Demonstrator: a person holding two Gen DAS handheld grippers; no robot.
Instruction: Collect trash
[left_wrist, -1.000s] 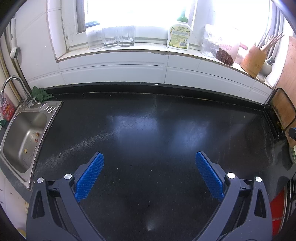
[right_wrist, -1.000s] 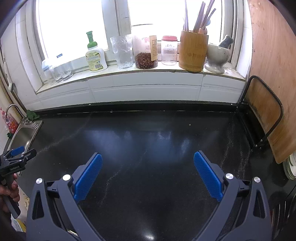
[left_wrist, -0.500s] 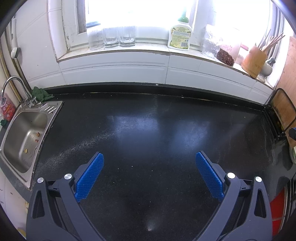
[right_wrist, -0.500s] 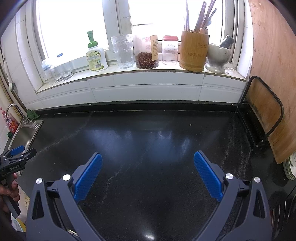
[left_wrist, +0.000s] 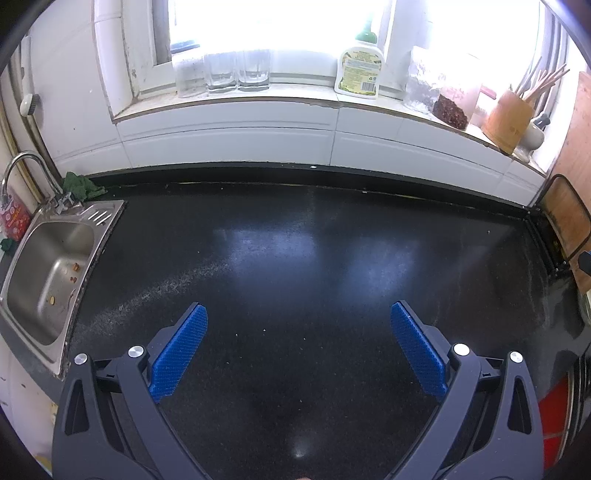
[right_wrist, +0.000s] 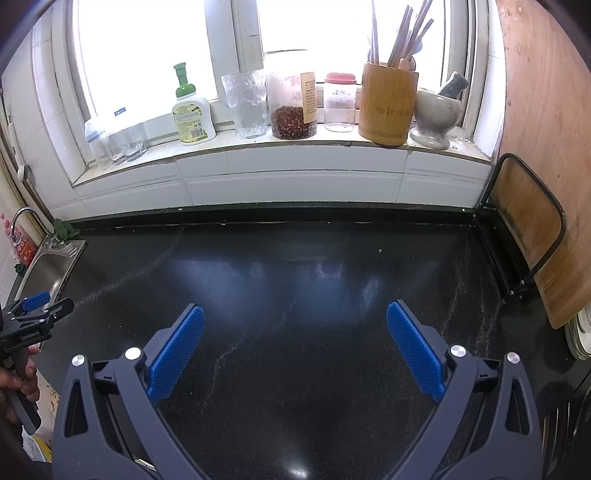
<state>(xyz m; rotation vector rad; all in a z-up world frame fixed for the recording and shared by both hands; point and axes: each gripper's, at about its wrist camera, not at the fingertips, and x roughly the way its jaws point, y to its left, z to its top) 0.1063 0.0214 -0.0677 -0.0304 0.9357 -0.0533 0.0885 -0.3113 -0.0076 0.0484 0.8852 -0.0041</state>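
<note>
Perhaps crumb (right_wrist: 379, 251) beyond right tool (right_wrist: 295, 319)

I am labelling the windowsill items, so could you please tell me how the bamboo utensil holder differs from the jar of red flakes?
The bamboo utensil holder is opaque tan wood; the jar of red flakes is clear with a paper label. The holder is open-topped with chopsticks standing out of it, while the jar holds dark red flakes only in its lower part. The holder looks wider. Both stand upright on the windowsill.
</note>
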